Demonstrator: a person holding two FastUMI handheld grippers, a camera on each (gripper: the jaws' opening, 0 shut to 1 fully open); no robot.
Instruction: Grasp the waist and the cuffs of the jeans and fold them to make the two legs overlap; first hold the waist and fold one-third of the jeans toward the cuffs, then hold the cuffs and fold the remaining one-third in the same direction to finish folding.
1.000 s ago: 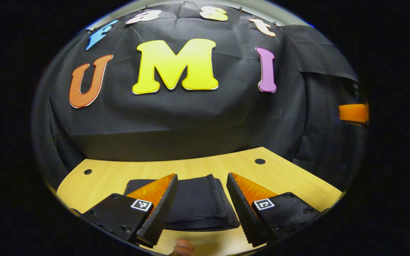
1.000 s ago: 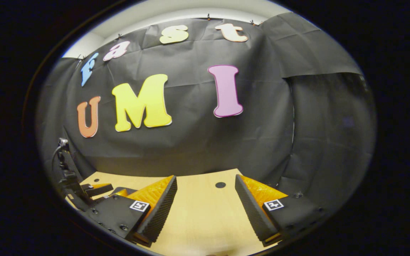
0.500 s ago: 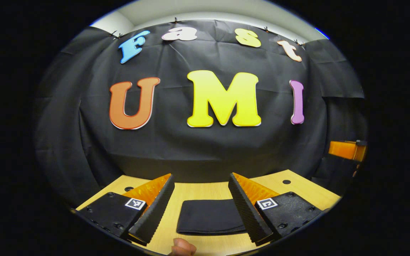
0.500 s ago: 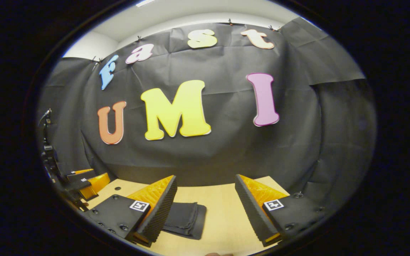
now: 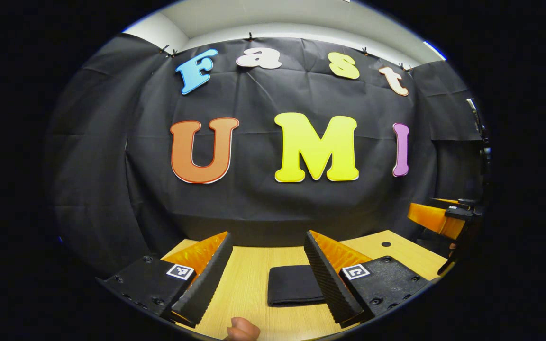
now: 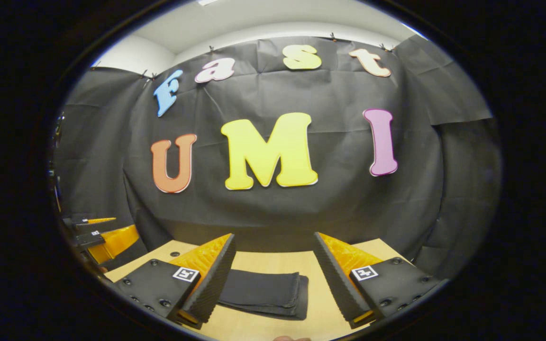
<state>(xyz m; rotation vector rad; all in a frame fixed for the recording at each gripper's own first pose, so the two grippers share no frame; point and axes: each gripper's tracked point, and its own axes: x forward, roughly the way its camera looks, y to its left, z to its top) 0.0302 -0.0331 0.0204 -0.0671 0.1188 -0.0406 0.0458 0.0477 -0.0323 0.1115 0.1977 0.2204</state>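
I read the folding as done: the jeans (image 5: 293,285) lie as a compact dark stack on the table (image 5: 249,279), apart from both tools. My left gripper (image 5: 267,274) is spread wide with nothing between its fingers, hanging above the table; the right gripper (image 6: 273,277) is likewise spread and empty. I judge nothing is left but to check the stack and pull clear. In the right gripper view the jeans (image 6: 263,293) run long side to side, layered edges at their right end, near the table's front.
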